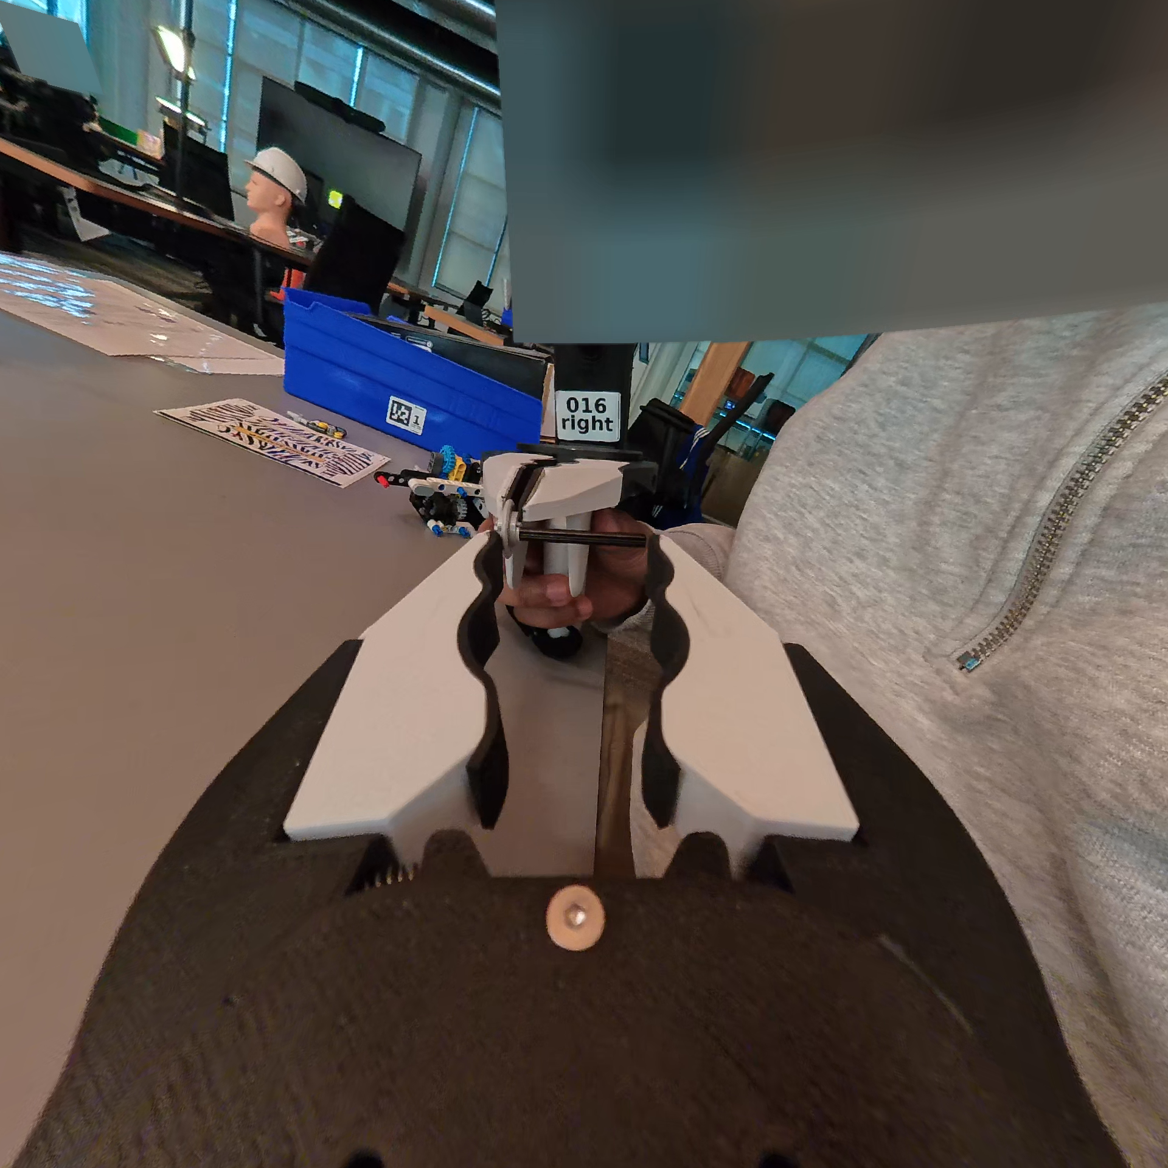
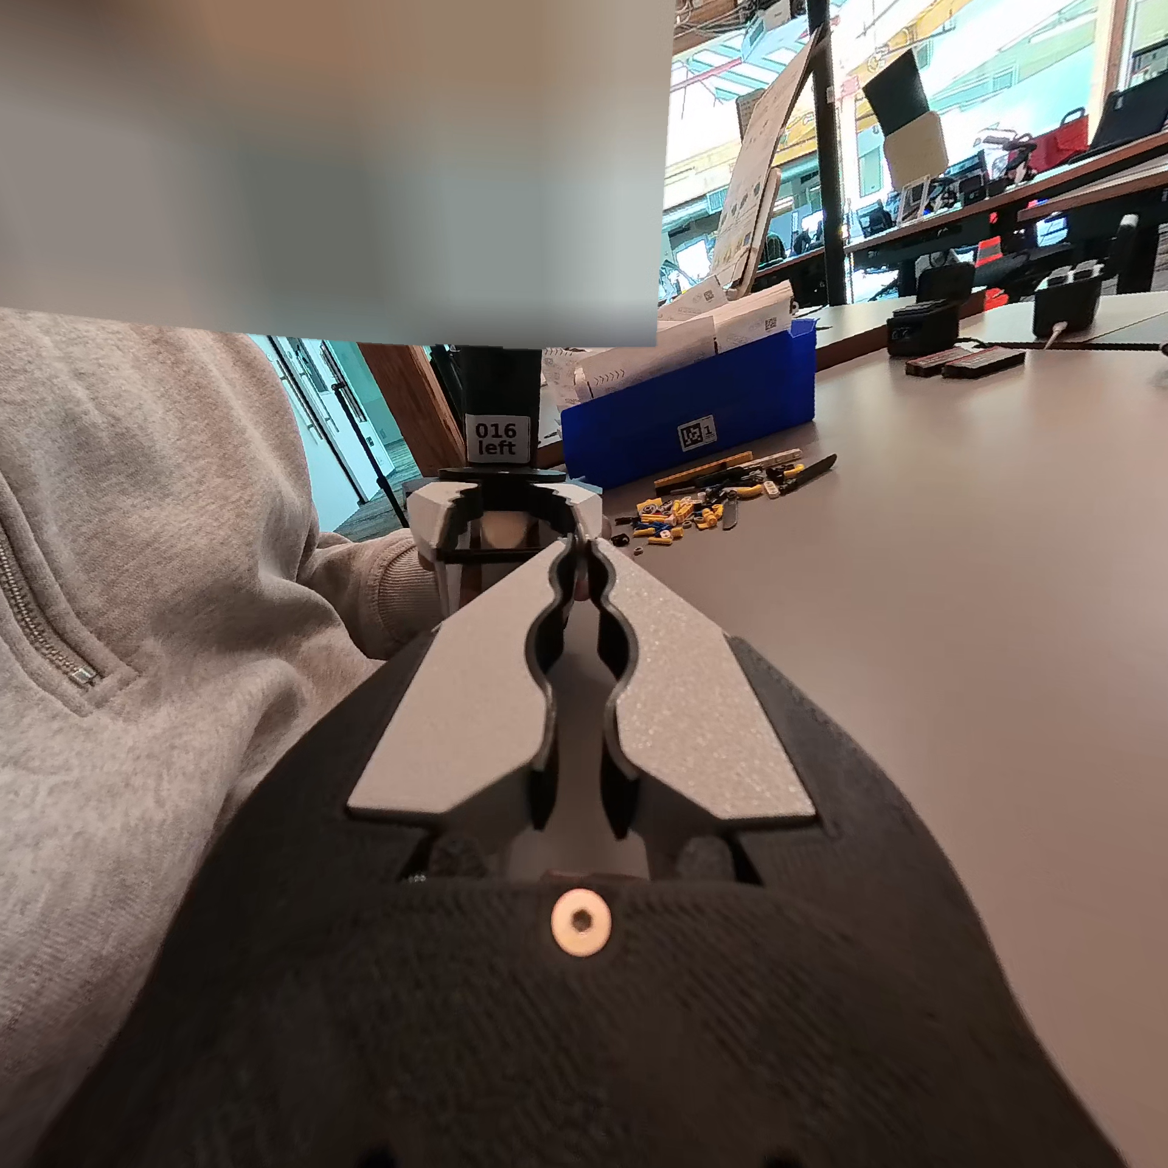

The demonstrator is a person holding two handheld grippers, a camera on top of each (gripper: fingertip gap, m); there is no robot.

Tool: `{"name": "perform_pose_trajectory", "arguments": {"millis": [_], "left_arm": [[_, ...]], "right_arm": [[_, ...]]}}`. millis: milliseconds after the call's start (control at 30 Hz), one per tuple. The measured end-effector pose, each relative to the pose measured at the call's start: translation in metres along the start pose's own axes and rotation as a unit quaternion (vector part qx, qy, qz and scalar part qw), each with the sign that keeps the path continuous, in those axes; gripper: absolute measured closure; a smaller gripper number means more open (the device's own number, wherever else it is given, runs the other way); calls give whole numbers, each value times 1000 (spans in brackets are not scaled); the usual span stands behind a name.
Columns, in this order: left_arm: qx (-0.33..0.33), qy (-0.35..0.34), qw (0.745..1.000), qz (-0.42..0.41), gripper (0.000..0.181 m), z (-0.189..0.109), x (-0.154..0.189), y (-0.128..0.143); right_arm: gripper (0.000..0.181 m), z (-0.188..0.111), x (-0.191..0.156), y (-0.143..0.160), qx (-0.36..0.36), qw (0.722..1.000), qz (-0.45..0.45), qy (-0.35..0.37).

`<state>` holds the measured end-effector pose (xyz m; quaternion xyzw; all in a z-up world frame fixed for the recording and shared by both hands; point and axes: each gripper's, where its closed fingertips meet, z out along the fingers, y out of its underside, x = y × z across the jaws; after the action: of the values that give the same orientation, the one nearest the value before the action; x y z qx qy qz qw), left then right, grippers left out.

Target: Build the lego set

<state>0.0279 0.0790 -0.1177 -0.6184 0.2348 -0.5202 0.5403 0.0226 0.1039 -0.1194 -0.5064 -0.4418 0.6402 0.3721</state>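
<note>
My left gripper (image 1: 572, 550) is open and empty, low over the grey table's near edge (image 1: 158, 632). It faces my right gripper (image 1: 524, 490), which a hand holds close in front. In the right wrist view my right gripper (image 2: 579, 551) has its tips almost touching; I cannot tell whether a small piece is pinched there. The open left gripper (image 2: 505, 524) sits just beyond it. A partly built lego assembly (image 1: 442, 496) in black, white, blue and yellow stands on the table behind the right gripper. Several loose lego pieces (image 2: 689, 512), mostly yellow and black, lie in a heap.
A blue bin (image 1: 404, 385) holding paper bags stands behind the assembly and also shows in the right wrist view (image 2: 689, 411). A sticker sheet (image 1: 278, 439) and instruction pages (image 1: 95, 303) lie to the left. Black boxes (image 2: 923, 325) sit at the far right. A grey zip sweater (image 1: 948, 569) is close by. My left and right fingertips are right by each other.
</note>
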Motion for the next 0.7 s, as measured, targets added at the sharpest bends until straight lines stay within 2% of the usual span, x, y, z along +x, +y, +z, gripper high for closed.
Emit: {"name": "perform_pose_trajectory", "arguments": {"millis": [700], "left_arm": [[-2,-2,1000,-3,138,0,-1,0]], "right_arm": [[180,1,0,0,-1,1000,1,0]]}}
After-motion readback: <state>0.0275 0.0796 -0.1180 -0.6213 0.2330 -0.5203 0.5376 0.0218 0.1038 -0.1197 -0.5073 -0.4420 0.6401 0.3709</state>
